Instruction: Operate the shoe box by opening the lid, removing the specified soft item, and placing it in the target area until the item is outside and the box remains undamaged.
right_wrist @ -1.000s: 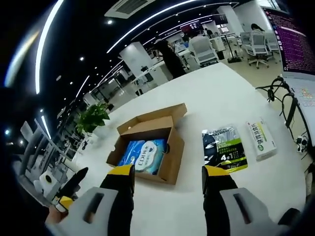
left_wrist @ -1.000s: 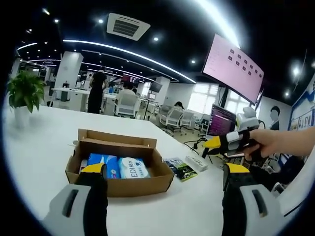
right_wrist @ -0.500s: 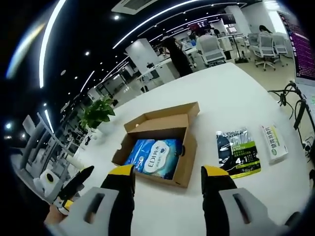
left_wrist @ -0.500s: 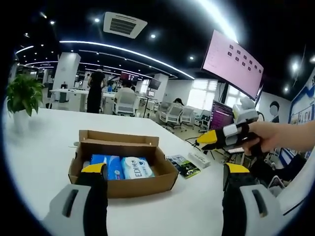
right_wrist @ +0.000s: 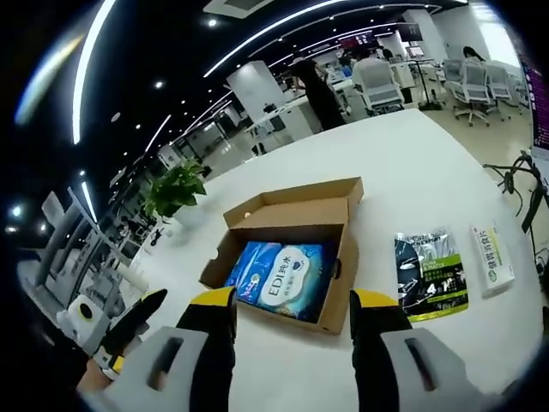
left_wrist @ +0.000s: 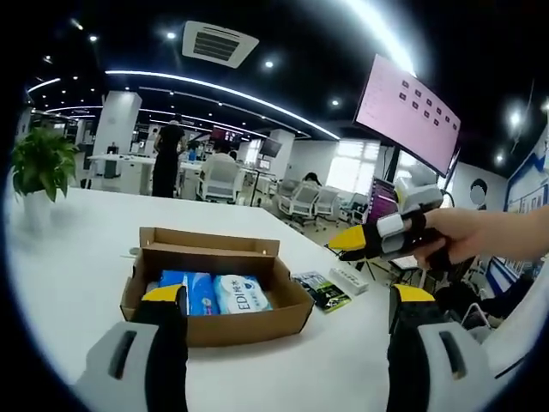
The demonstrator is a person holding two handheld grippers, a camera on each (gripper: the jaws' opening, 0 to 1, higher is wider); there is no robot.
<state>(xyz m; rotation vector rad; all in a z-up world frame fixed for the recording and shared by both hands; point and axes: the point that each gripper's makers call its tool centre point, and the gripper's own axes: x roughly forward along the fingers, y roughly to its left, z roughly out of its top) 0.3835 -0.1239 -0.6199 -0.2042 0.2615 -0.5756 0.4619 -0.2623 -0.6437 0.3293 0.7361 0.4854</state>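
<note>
Beyond the jaws is a big open office with a dark ceiling (left_wrist: 129, 34) and long curved light strips (left_wrist: 214, 86). A wall screen (left_wrist: 407, 112) hangs above the right jaw. A potted plant (left_wrist: 39, 163) stands far left, on the white table (left_wrist: 77, 232); office chairs (left_wrist: 304, 202) stand behind.

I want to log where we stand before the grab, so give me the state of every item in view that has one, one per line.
shoe box: lid open, flap folded back, upright on the white table
blue pack: lying flat inside the box, not gripped
green-and-black pack: flat on the table beside the box
white pack: flat on the table, next to the green-and-black one
left gripper: open, empty
right gripper: open, empty, above the box's near edge
potted plant: upright
</note>
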